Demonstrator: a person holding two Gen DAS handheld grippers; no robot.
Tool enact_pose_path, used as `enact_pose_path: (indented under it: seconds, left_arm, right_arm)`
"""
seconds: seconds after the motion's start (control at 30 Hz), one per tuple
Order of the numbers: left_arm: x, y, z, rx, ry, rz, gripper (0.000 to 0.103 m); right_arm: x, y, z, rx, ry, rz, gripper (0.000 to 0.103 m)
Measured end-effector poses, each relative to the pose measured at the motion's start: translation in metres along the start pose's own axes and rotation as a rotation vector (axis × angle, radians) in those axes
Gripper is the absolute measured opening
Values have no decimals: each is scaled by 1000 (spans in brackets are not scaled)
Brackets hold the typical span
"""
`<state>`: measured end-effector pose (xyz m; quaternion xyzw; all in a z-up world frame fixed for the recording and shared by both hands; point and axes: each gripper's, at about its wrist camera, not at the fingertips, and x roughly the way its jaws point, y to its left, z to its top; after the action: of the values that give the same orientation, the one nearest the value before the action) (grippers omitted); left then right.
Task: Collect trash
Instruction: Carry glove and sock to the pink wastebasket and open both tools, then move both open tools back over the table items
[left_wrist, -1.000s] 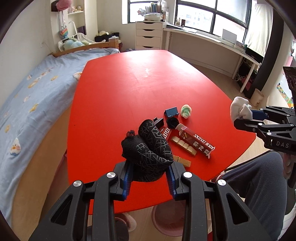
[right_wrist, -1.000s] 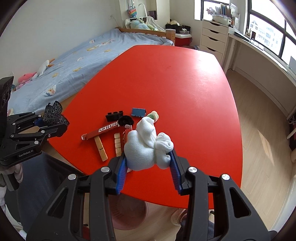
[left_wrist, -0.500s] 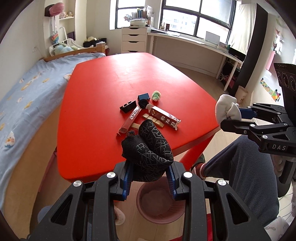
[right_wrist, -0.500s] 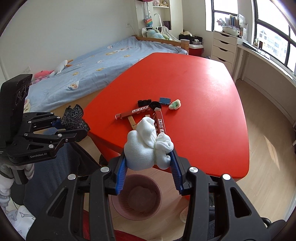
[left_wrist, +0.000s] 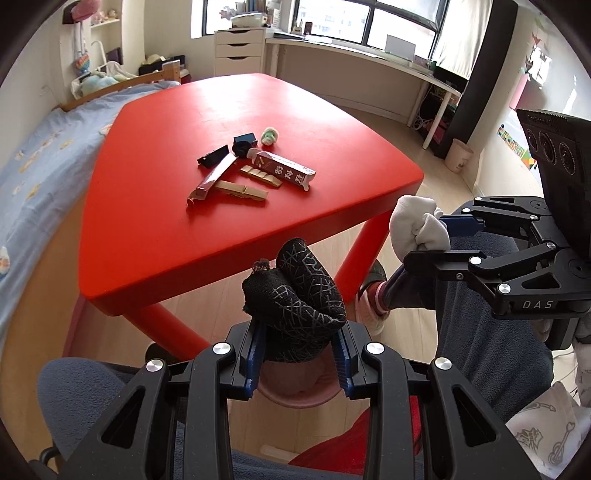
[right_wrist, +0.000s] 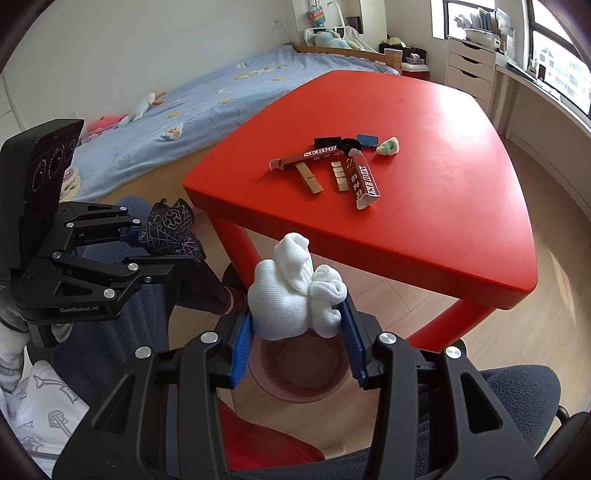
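My left gripper (left_wrist: 297, 363) is shut on a balled black sock with a grey web pattern (left_wrist: 297, 299), also seen from the side as the black sock (right_wrist: 168, 230). My right gripper (right_wrist: 297, 343) is shut on a balled white sock (right_wrist: 291, 295), which shows at the right as the white sock (left_wrist: 415, 225). Both are held off the near edge of the red table (left_wrist: 166, 206), above a pink bin (right_wrist: 299, 376) on the floor; the pink bin (left_wrist: 295, 384) is mostly hidden by the black sock.
On the red table (right_wrist: 424, 206) lie dark red boxes (right_wrist: 362, 181), wooden clothespins (right_wrist: 310, 179), small black and blue pieces and a green-white wad (right_wrist: 389, 147). A person's grey-trousered legs (left_wrist: 491, 332) flank the bin. A bed (right_wrist: 207, 96) is at the left, drawers and desk at the back.
Both grippers pulled back from above the table, past its near edge, and sank a little. The socks now hang over the pink bin, which has come into view beneath them.
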<state>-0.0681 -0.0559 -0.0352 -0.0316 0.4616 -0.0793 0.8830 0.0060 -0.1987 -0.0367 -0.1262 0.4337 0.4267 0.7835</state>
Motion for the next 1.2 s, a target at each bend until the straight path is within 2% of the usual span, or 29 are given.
enact_pose_path:
  seconds: [0.2,0.23,0.27,0.3,0.37,0.4,0.53,1.2]
  left_arm:
    - [3,-2,-4,-2,14,-13,32]
    - [3,-2,-4,-1,14,-16,33]
    - [3,-2,-3,-2,11,-18,35]
    - [2,-1,-3,-5,9,-15,40]
    - [-1,0,-2,-8,-12,8,82]
    - [-3,1,-2,-11,-33,22,89]
    - [-5,8,-2,-30,-42,49,95]
    - [-5,17,-3,-50,-44,56,95]
  right_arm:
    - [6,2,-5,-4,20,25,44]
    - [7,3,-6,-7,23,27,46]
    - [7,3,-6,-9,26,34,57]
    - [7,3,-6,-9,24,32,72]
    - [5,2,-7,-7,15,19,86]
    - [5,0,-7,-2,15,6,93]
    - [5,-7,-8,20,22,-24,98]
    - [5,-15,-4,54,17,-17,100]
